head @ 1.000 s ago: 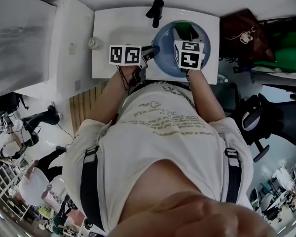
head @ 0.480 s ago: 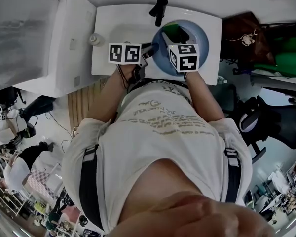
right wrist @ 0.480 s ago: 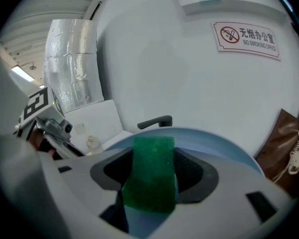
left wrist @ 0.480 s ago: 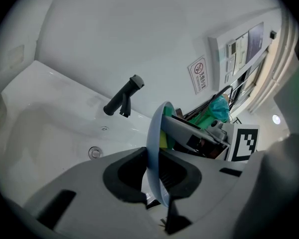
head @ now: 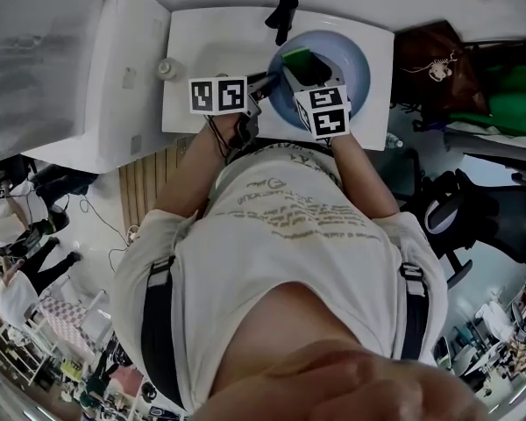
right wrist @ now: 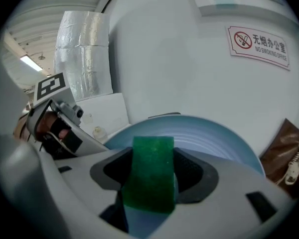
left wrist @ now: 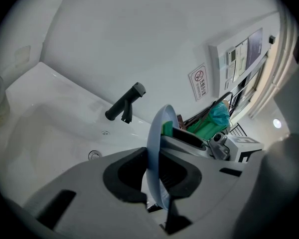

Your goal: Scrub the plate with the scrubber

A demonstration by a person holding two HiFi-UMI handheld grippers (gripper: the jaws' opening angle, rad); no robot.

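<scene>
A light blue plate (head: 346, 60) stands tilted over the white sink (head: 210, 51). My left gripper (head: 265, 84) is shut on the plate's left rim; in the left gripper view the plate (left wrist: 157, 148) shows edge-on, pinched between the jaws of the left gripper (left wrist: 154, 176). My right gripper (right wrist: 149, 176) is shut on a green scrubber (right wrist: 150, 171), which lies against the plate's face (right wrist: 214, 133). From the head view the scrubber (head: 296, 60) sits on the plate's left part, near the left gripper.
A black faucet (head: 282, 14) rises at the sink's back edge, just above the plate. A small clear cup (head: 167, 70) stands on the sink's left corner. The drain (left wrist: 93, 155) lies below. A brown bag (head: 430, 60) hangs to the right of the sink.
My right gripper has slid the scrubber leftward across the plate's face, toward the left gripper. The left gripper and plate have stayed nearly still.
</scene>
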